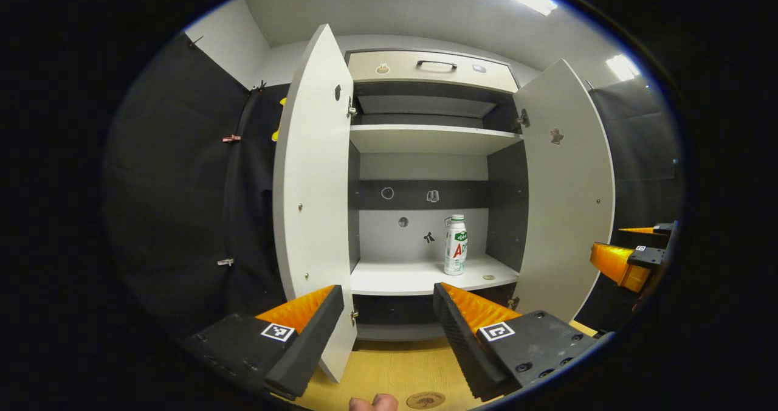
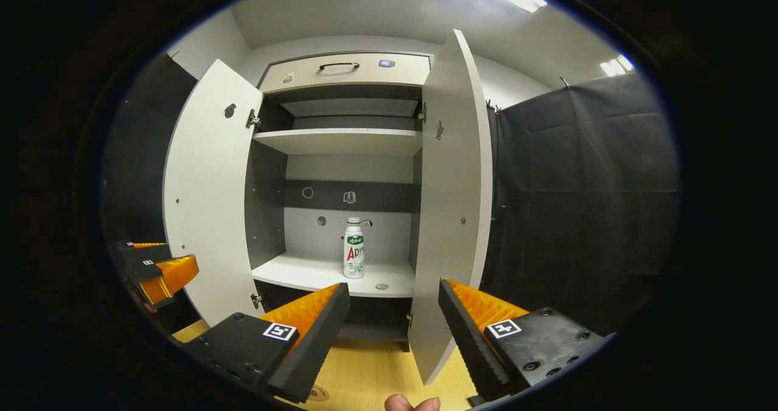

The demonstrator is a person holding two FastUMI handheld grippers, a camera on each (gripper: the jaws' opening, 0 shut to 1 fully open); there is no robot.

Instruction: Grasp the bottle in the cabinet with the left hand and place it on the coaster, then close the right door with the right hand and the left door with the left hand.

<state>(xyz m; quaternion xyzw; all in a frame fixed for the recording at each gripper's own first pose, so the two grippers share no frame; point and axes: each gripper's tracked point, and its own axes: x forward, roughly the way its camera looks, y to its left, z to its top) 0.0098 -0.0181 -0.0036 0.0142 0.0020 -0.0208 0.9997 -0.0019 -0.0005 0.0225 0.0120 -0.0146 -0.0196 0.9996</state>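
A: Black cloth is hanging on both sides of the booth, and a grey cabinet (image 1: 425, 174) is standing on a pale wooden table (image 1: 395, 371) with both doors wide open. How far is the task going?

B: I judge it is only starting. The white bottle (image 1: 455, 244) is standing upright on the lower shelf (image 1: 401, 276), toward its right side, and nothing is touching it. A small round thing is lying just beside it; I cannot tell what it is.

A: And the coaster?

B: The coaster (image 1: 425, 400) is lying bare on the table, in front of the cabinet. The left door (image 1: 313, 180) and the right door (image 1: 568, 180) are both waiting to be closed.

A: What are the shelves holding?

B: The upper shelf (image 1: 425, 137) is carrying nothing.

A: The tongs?

B: The left gripper (image 1: 389, 301) is standing wide and holding nothing, well apart from the bottle. The right gripper (image 2: 395, 301) is also wide and holding nothing.
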